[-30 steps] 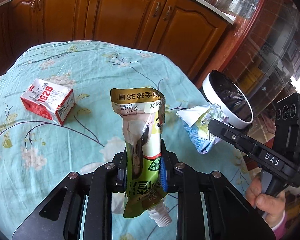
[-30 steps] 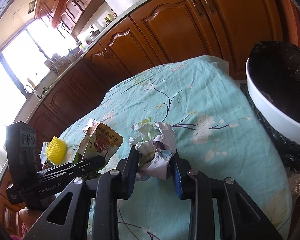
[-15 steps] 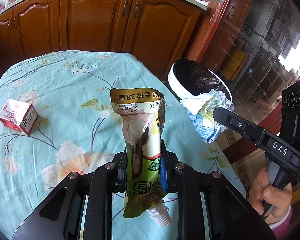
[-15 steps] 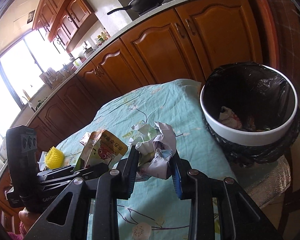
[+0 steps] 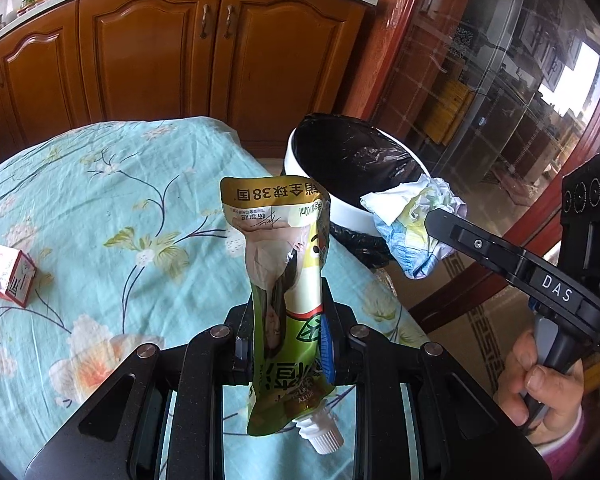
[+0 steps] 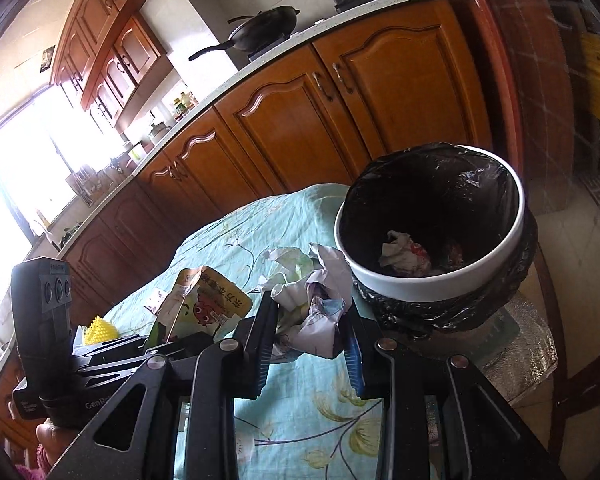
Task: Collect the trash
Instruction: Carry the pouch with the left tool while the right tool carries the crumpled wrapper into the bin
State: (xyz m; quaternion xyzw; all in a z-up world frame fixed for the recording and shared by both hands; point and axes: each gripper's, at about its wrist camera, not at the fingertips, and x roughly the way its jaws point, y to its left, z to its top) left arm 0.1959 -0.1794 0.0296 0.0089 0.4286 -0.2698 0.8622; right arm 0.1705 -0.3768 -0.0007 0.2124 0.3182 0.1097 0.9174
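Both hands have swung toward the table's edge since a second ago, so the lined trash bin now sits right ahead instead of off to the side. Your left gripper is clamped on the spouted drink pouch, held upright over the floral tablecloth. Your right gripper is squeezing the crumpled paper wad, just short of the bin's rim. I'd carry each one fully over the opening before letting go, right first since it's closer. The red carton on the cloth is left for later.
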